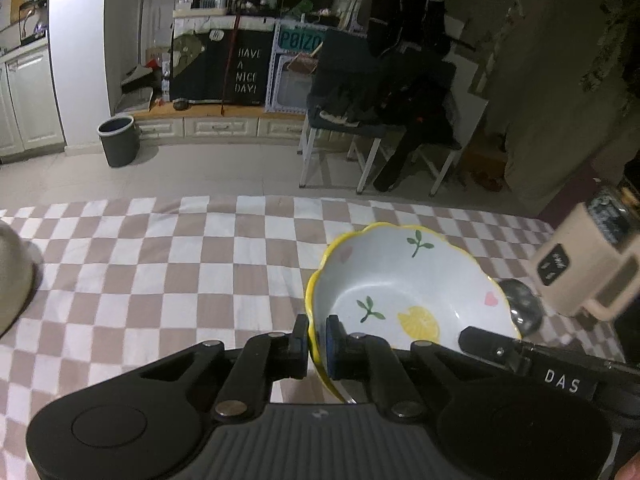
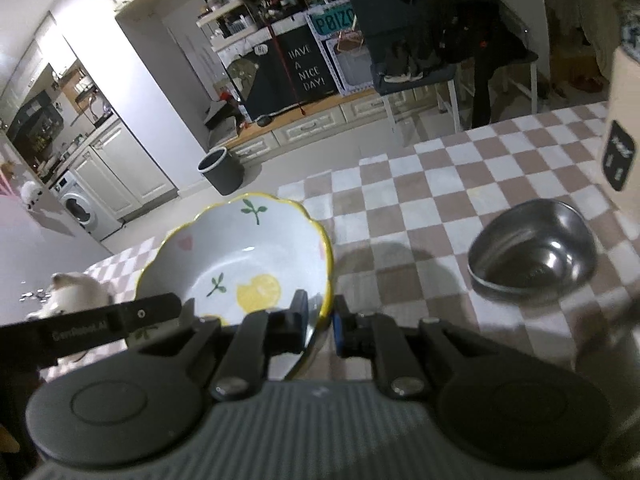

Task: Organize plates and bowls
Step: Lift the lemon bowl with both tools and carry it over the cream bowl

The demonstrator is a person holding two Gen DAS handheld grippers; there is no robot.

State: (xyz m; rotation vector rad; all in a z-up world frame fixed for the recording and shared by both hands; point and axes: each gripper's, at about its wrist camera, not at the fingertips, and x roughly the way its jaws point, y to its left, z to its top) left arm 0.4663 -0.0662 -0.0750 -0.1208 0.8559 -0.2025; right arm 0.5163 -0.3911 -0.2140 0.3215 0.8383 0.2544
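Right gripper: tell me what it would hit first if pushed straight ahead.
Probably nothing new: the right gripper is shut on the yellow-rimmed lemon-print ceramic bowl. Beyond its rim lies the pink-and-white checked tablecloth, though depth is unclear.

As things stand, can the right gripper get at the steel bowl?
Probably not yet: the right gripper is shut on the lemon bowl's rim, shared with the left gripper. The steel bowl sits unobstructed on the checkered cloth.
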